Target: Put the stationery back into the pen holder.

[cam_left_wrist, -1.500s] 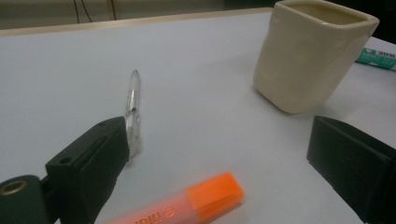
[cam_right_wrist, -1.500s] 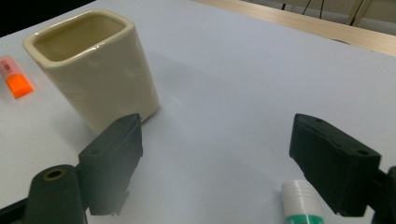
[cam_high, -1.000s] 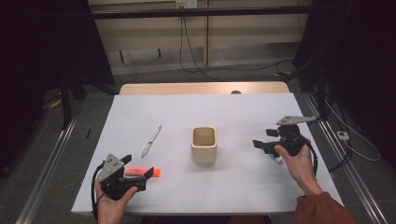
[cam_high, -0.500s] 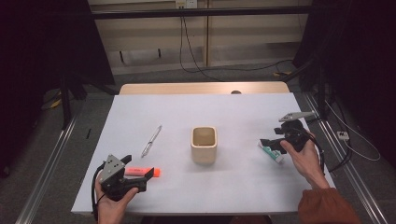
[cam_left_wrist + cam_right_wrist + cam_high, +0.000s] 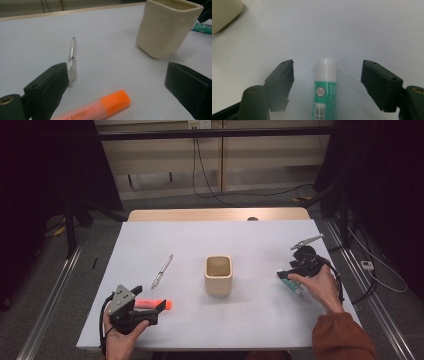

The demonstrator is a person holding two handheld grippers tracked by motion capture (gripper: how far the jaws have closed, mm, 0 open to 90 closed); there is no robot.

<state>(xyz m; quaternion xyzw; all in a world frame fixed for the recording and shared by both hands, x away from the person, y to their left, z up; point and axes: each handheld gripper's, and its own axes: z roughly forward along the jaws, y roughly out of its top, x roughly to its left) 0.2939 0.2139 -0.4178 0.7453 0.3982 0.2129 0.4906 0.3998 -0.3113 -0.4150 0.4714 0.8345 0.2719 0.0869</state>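
Right tongs (image 5: 327,80) are down over the glue stick (image 5: 325,90) near the tabletop's right edge, jaws either side of it, a gap showing on both sides, no pad pressing yet. Those jaws have just been closing in, with the stick lying between them, white cap pointing away. In the high view the right hand (image 5: 320,287) covers part of the stick (image 5: 291,285). Left tongs (image 5: 145,312) sit near the front left corner, jaws wide apart, the highlighter (image 5: 100,107) lying between them untouched. A pen (image 5: 162,270) lies left of the cup (image 5: 218,275), which stands mid-tabletop (image 5: 260,240).
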